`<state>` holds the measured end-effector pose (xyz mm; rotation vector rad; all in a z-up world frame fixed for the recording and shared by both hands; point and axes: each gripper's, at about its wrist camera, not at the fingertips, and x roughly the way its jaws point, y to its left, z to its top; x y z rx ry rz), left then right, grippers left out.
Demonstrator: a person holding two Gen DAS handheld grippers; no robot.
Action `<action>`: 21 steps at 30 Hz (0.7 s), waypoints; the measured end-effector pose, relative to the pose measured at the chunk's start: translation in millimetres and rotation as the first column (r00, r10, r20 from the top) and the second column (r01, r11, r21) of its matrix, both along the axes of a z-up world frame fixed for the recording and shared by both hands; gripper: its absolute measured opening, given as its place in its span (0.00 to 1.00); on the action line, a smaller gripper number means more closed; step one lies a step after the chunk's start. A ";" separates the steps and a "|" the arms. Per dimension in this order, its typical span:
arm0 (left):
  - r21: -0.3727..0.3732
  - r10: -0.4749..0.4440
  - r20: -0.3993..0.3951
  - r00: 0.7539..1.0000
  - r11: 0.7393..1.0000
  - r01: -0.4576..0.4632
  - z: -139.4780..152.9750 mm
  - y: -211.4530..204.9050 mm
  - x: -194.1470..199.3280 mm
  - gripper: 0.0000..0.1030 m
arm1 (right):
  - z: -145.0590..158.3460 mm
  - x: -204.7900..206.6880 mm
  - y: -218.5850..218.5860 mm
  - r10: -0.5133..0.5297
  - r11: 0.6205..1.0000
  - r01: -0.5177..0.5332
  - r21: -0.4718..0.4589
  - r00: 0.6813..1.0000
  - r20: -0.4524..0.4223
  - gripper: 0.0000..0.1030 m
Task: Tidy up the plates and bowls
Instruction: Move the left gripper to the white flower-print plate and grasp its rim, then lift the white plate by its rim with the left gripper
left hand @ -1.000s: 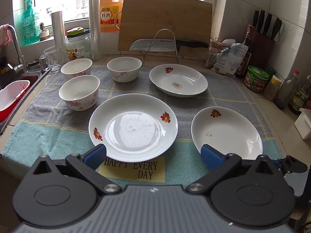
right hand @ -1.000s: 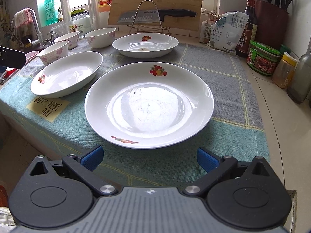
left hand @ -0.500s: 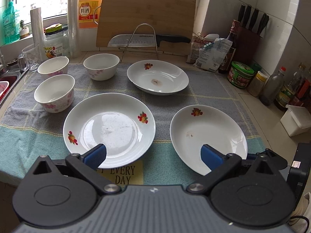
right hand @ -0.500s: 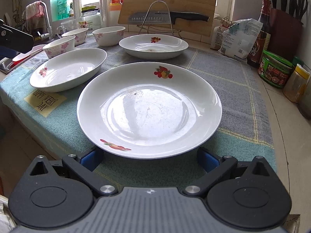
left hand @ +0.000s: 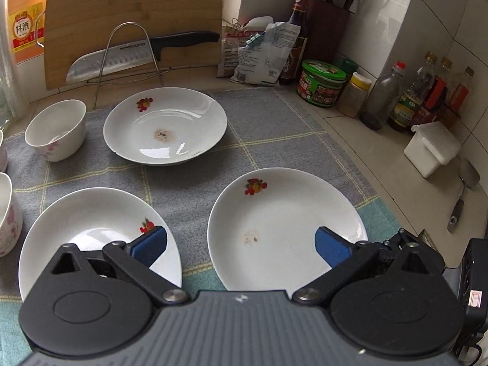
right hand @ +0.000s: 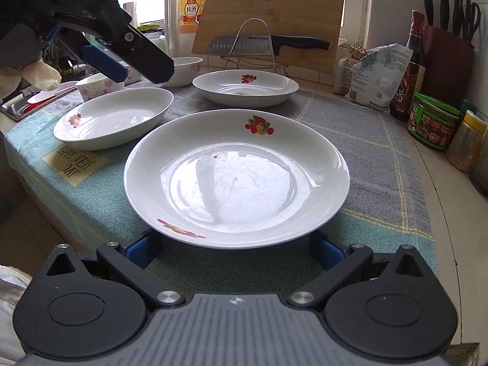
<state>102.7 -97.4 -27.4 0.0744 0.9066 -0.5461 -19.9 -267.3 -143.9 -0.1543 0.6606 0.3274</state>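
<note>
Three white plates with fruit prints lie on a grey-green towel (left hand: 274,122). My left gripper (left hand: 241,247) is open and hovers over the near edge of the right front plate (left hand: 286,213), with its left pad over the left front plate (left hand: 85,222). The far plate (left hand: 164,128) has a brown stain. A floral bowl (left hand: 56,129) stands beside it, and another bowl (left hand: 7,213) sits at the left edge. My right gripper (right hand: 233,250) is open, its pads low on either side of the near rim of the right front plate (right hand: 236,177). The left gripper (right hand: 137,74) shows at the upper left of the right wrist view.
A cutting board (left hand: 131,15) and a knife on a wire rack (left hand: 128,58) stand at the back. Jars, bottles (left hand: 323,84) and a knife block (left hand: 329,24) line the right wall. A white box (left hand: 433,148) and a spoon (left hand: 463,189) lie at the right. The counter edge is close in front.
My left gripper has swung right, from the left front plate to over the right front plate. My right gripper has come in low until its pads flank that plate's near rim.
</note>
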 end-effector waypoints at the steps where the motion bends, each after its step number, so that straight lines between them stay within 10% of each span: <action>1: 0.003 -0.030 -0.006 1.000 1.000 0.030 -1.9 -3.3 6.9 0.99 | -0.5 -0.2 -0.1 -0.002 1.000 0.002 0.002 1.000 0.004 1.00; 8: 0.057 -0.257 -0.033 0.966 0.964 0.258 -18.3 -25.6 39.9 0.99 | -3.8 -3.1 1.9 -0.042 0.999 0.041 0.016 0.998 0.040 1.00; 21: 0.049 -0.519 -0.195 0.833 0.843 0.536 -42.4 -46.1 80.3 0.99 | -0.6 -1.9 7.8 -0.086 0.996 0.086 0.003 0.996 0.013 1.00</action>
